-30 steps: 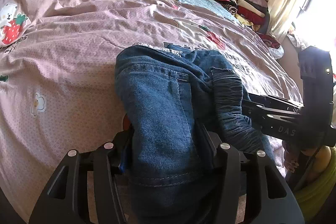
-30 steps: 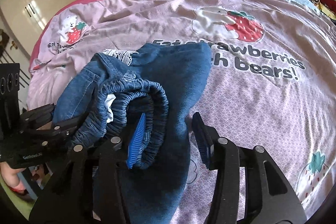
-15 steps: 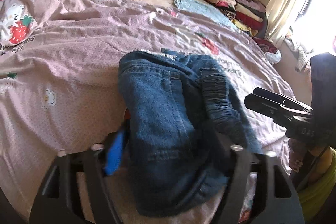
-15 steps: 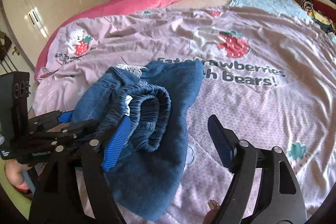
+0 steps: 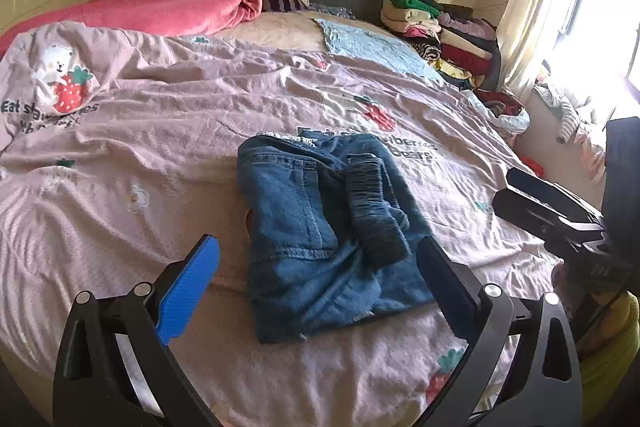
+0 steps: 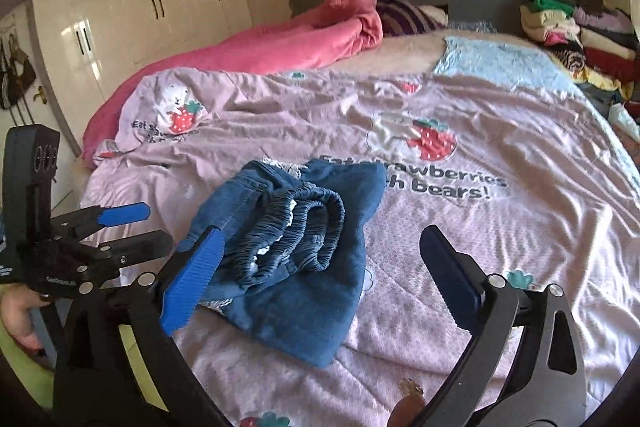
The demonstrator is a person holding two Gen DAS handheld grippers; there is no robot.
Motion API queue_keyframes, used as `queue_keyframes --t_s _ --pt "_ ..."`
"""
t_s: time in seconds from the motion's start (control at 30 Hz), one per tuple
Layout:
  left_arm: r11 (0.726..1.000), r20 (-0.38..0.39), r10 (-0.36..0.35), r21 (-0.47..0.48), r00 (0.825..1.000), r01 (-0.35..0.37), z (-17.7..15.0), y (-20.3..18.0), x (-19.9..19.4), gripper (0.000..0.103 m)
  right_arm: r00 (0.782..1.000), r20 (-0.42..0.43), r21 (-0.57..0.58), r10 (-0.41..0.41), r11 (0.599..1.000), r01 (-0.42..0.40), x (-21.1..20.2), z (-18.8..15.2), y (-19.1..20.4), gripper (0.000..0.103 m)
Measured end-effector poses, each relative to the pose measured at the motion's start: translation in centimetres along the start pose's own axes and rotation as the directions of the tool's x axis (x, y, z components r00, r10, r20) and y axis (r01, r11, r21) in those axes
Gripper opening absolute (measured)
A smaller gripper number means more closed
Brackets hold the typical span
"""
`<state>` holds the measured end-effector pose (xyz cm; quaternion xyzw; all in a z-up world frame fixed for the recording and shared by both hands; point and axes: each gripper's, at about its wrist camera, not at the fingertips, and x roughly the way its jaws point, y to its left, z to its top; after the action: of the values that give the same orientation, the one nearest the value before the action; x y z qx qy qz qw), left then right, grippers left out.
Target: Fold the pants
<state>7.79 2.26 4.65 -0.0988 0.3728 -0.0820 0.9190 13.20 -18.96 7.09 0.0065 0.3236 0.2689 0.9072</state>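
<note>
The folded blue denim pants (image 5: pixel 328 227) lie released ahead of both tools; left tool (image 5: pixel 316 267) and right tool (image 6: pixel 320 267) jaws are opening, nothing between. Folding is judged complete; only withdrawal remains.

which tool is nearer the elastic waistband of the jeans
Right. The right tool hangs just above the waistband, opening, holding nothing. The left tool sits back over the denim leg side, opening too.

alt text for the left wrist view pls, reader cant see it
A folded pair of blue jeans lies free on a pink strawberry-print bedspread, beyond the left gripper, whose jaws are opening with nothing between them. The right gripper reaches in from the right edge, clear of the jeans. Behind are a pink blanket and stacked clothes.
</note>
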Motion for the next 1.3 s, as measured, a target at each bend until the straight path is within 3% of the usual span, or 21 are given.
queue_keyframes --t_s 0.37,0.77,1.3 --pt "0.998 0.031 0.068 0.007 0.997 -0.069 -2.1 -0.6 -2.9 0.098 0.999 0.04 -0.022 -0.017 1.0 0.018 -3.3 -0.6 0.8 0.094" --pt "0.996 0.057 0.089 0.0 0.994 -0.089 -4.0 -0.2 -5.4 0.098 0.997 0.027 -0.058 -0.066 0.996 0.068 -5.5 -2.5 1.3 0.094" --pt "0.994 -0.049 0.111 -0.004 0.993 -0.111 -8.0 0.3 -3.9 0.098 0.99 -0.107 -0.02 -0.089 0.996 0.088 -3.6 -7.8 1.1 0.094"
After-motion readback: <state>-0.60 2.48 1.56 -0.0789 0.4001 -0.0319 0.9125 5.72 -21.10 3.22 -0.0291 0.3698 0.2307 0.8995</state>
